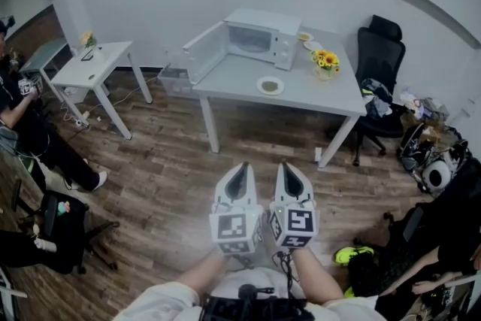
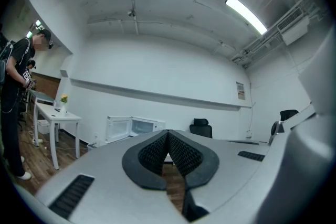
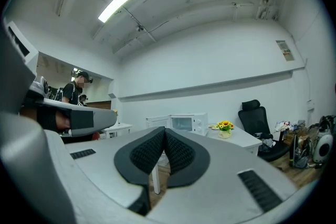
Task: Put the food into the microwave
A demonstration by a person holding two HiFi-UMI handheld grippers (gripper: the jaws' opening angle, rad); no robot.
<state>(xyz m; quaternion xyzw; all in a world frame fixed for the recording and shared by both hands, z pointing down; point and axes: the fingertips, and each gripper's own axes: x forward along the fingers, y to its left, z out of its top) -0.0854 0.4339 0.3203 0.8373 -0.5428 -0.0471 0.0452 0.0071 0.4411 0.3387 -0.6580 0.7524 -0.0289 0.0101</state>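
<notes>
A white microwave (image 1: 259, 39) stands on the grey table (image 1: 316, 90) with its door swung open to the left. In front of it a plate of food (image 1: 270, 86) rests on the tabletop. My left gripper (image 1: 239, 171) and right gripper (image 1: 287, 174) hover side by side over the wooden floor, well short of the table, both pointing toward it. Both are shut with nothing between the jaws. The microwave (image 2: 131, 127) shows far off in the left gripper view, and the microwave (image 3: 181, 123) shows beyond the jaws in the right gripper view.
A pot of yellow flowers (image 1: 325, 62) and small dishes (image 1: 310, 41) sit on the table's right part. A black office chair (image 1: 379, 56) stands at the right, a small white side table (image 1: 94, 64) at the left. People sit and stand at both room edges; bags lie at right.
</notes>
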